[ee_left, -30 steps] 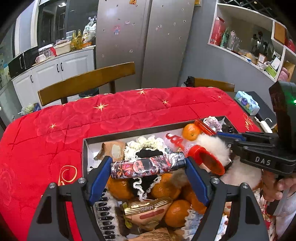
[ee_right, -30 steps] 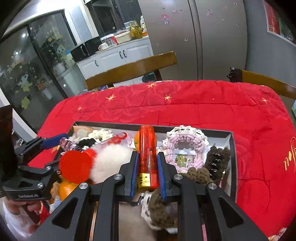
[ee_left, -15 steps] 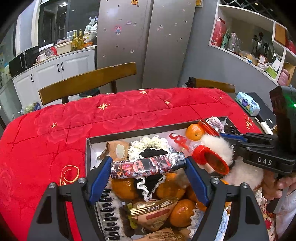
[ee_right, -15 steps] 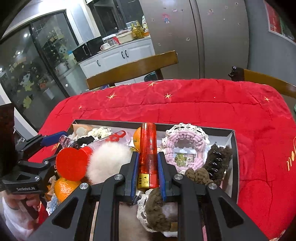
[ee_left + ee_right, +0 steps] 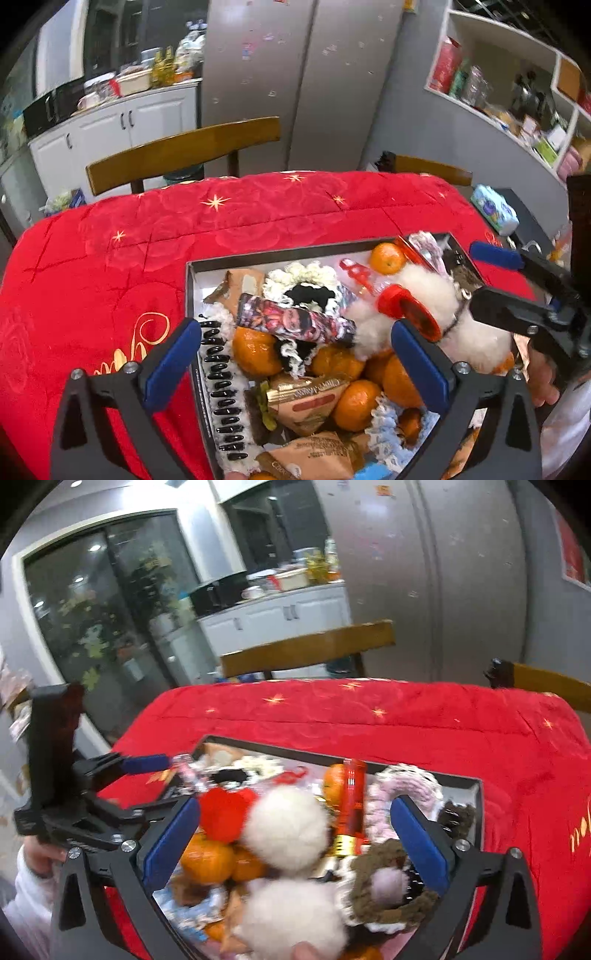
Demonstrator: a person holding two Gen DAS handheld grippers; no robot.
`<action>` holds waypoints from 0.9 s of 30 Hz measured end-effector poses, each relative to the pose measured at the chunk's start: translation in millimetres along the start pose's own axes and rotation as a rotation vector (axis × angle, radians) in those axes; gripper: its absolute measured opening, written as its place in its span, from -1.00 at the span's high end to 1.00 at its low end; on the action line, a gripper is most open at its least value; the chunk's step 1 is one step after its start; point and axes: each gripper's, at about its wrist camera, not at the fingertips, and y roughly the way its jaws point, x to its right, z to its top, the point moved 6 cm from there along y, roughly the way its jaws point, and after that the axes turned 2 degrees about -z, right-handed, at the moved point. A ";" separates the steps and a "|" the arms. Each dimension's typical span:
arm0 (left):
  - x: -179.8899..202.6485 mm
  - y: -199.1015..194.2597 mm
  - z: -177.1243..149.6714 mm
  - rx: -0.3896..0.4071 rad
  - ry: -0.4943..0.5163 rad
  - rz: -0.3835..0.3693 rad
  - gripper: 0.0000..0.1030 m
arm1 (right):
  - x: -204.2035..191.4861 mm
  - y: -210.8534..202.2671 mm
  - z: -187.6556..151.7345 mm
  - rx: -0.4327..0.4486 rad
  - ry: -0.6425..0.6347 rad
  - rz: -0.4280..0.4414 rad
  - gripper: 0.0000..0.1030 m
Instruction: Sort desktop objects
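Observation:
A dark tray (image 5: 280, 254) on the red tablecloth holds many mixed objects. My left gripper (image 5: 295, 354) is open above it. A patterned tube (image 5: 295, 321) lies loose on the tangerines (image 5: 255, 350) and lace, beyond the blue pads. My right gripper (image 5: 295, 838) is open too. A red transparent tube (image 5: 352, 805) lies in the tray (image 5: 461, 781) between a white pompom (image 5: 284, 829) and a pink crochet ring (image 5: 406, 786), apart from the pads. The right gripper also shows in the left wrist view (image 5: 509, 280).
The tray also holds snack packets (image 5: 310, 400), a strip of black nails (image 5: 221, 391), a red-lidded bottle (image 5: 402, 310) and a brown scrunchie (image 5: 388, 890). Wooden chairs (image 5: 184, 147) stand behind the table. A tissue pack (image 5: 495, 210) lies at the right.
Both grippers opened. The left let go of the patterned tube, which now lies tilted in the tray. The right let go of the red tube, which now rests in the tray.

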 end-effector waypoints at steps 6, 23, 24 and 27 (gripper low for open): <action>4.3 -20.9 1.7 0.042 0.010 0.035 -1.00 | -21.2 -27.8 4.7 0.055 -0.035 0.001 -1.00; 45.3 -149.1 -14.2 0.195 0.111 0.105 -1.00 | -47.3 -141.9 5.9 0.283 0.074 0.011 -1.00; 47.9 -152.8 -15.6 0.198 0.116 0.104 -1.00 | -47.3 -147.1 5.2 0.299 0.075 -0.003 -1.00; 57.9 -165.4 -23.8 0.201 0.138 0.101 -1.00 | -47.0 -169.6 0.2 0.416 0.098 -0.051 -1.00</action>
